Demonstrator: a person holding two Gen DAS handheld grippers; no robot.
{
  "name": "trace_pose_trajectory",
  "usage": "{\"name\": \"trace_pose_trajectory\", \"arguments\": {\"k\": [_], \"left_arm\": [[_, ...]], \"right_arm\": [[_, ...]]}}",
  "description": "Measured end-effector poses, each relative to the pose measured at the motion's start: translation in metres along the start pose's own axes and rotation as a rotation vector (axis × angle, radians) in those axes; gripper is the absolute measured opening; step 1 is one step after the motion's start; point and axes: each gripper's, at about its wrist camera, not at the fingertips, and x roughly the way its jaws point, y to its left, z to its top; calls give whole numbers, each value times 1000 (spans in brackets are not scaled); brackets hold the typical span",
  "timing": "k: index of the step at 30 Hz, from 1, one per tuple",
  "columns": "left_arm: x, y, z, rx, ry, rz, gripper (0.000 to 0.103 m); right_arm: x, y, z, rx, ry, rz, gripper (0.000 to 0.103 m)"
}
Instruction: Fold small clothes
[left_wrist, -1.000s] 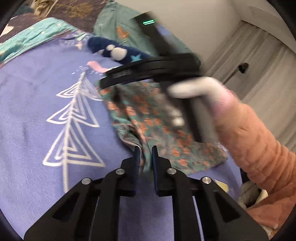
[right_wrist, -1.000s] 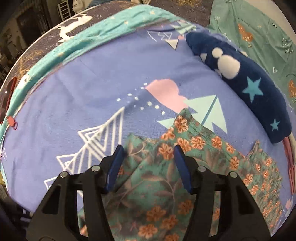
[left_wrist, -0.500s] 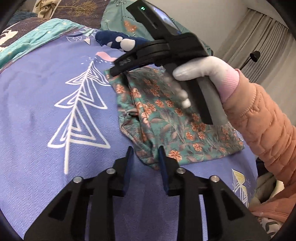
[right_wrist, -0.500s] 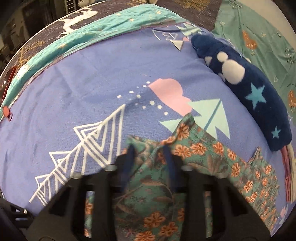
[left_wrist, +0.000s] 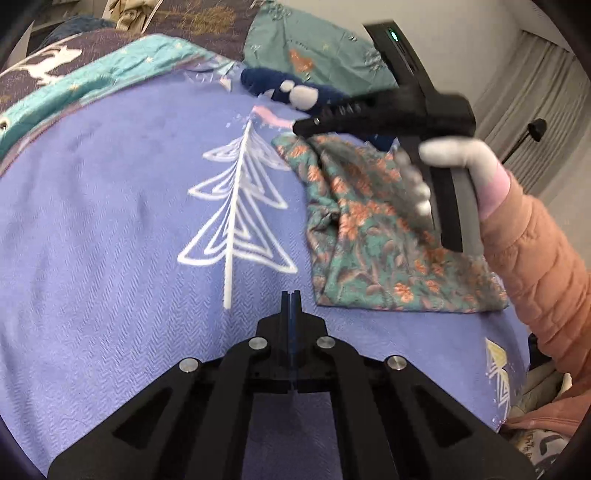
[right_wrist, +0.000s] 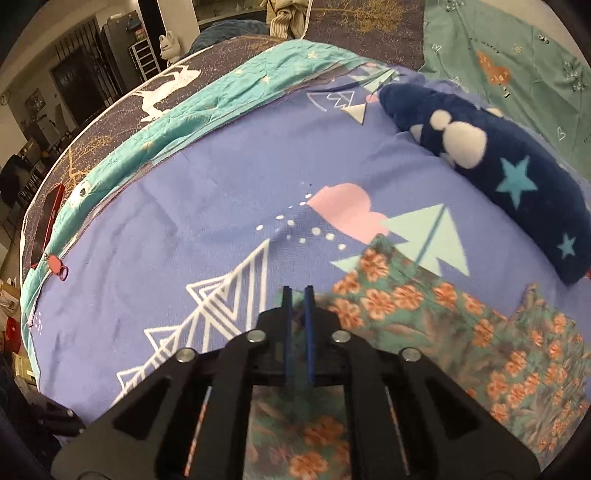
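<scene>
Floral garment lies on the purple bedspread, at about 2 o'clock in the left wrist view, bunched along its left edge, flatter toward the lower right. Left gripper: jaws pressed together on nothing, hovering over bare bedspread just beside the garment's lower left corner. Right gripper: jaws nearly together; floral cloth shows between and under them in the right wrist view, so judged to be pinching the garment's upper left edge, though motion blur leaves the contact uncertain. Right hand, in a white glove, holds that tool over the cloth at 1 o'clock. Dark blue plush toy lies at 1 o'clock beyond the garment, near but apart. Step in hand, as judged: carrying an edge over to make a fold. To do well: keep the pinch on one layer edge only, lift low, draw straight across so the crease runs parallel to the far hem, and use the left gripper to pin the near corner. No readable writing or brand marks; bedspread prints are trees only.
</scene>
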Motion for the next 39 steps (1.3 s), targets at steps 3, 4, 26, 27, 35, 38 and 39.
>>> {"name": "trace_pose_trajectory", "arguments": {"k": [3,4,26,27,35,38,39], "left_arm": [[-1,-7,7,17,-18,-36,17],[3,-10,11,22,-20,-40,26],[31,-26,8,50,34,18,32],[31,-26,8,52,33,18,33],[34,-38,6,112,40,-3,59],[34,-42,6,130,41,14,60],[33,-41,5,127,38,14,60]], "right_arm": [[-27,-4,-9,3,-46,0,20],[-35,-5,-14,-2,-59,-2,22],[-58,-4,-84,-7,-73,-62,59],[-65,-3,-90,-9,-89,-90,63],[-113,11,-147,-43,-165,-327,78],[-121,18,-162,-38,-151,-296,78],[-122,22,-165,-47,-151,-289,78]]}}
